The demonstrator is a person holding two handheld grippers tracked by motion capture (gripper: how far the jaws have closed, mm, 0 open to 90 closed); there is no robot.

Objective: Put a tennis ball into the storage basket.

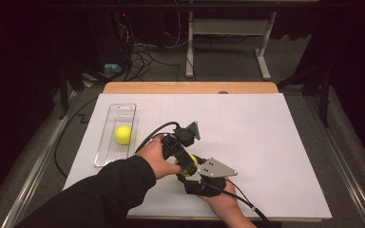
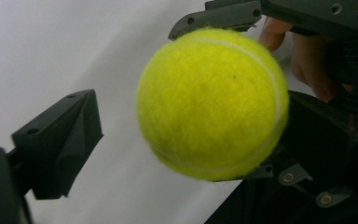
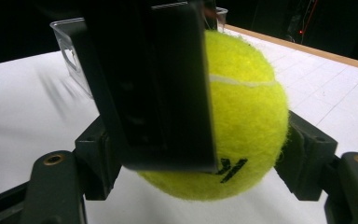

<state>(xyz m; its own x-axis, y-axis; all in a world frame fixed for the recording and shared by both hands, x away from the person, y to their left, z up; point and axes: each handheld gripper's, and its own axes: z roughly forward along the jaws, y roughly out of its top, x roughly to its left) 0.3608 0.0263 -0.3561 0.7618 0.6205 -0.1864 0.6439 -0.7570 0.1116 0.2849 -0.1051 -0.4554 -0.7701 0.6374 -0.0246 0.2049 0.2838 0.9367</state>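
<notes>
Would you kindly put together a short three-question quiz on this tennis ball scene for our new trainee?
1. True or false: the right gripper is clamped on the held tennis ball.
2. What lies in the clear tray?
3. The left gripper has its jaws: A pressed tight on the held tennis ball; B open around it, one jaw clearly apart.
Key: 1 true; 2 a second tennis ball; 3 B.

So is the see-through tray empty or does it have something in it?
Not empty. The clear tray holds one yellow tennis ball lying inside it. A second tennis ball is out of the tray, held in the right tongs.
</notes>
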